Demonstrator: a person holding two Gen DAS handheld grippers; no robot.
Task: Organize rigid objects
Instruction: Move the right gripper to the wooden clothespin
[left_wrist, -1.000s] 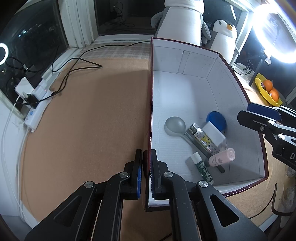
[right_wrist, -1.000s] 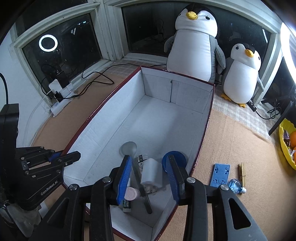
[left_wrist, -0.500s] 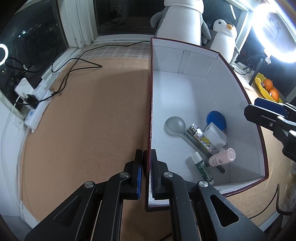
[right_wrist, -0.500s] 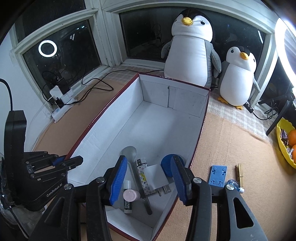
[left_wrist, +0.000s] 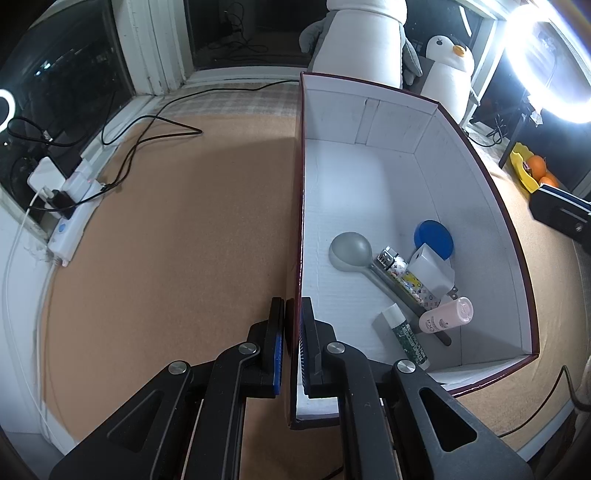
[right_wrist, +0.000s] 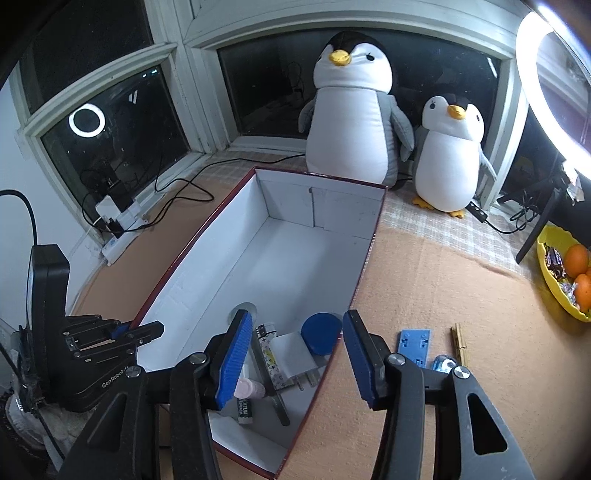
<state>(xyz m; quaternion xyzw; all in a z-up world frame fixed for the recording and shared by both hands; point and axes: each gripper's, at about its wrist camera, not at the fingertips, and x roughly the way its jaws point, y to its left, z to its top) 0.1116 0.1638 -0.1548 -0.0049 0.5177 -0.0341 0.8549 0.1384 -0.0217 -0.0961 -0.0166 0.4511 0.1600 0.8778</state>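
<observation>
Box: white inside, dark red rim, standing on the tan worktop; the sorted items lie at its near end.
Left hand-held gripper: pads together, clamped on the box's left wall near the front corner, steadying it.
Contents, left to right: grey spoon, green-labelled tube, patterned lighter, white plug adapter, pink bottle, blue round lid.
Right hand-held gripper: pads apart with nothing between them, over the box's right wall; its jaws have just been opening.
Items yet outside, right of the box: blue plastic plate, small clear-blue piece, brass-coloured clip.
Step in hand (judged): going for the next loose item. Best done by keeping the left clamp firm, clearing the rim before moving over, and straddling the flat plate across its narrow width.
</observation>
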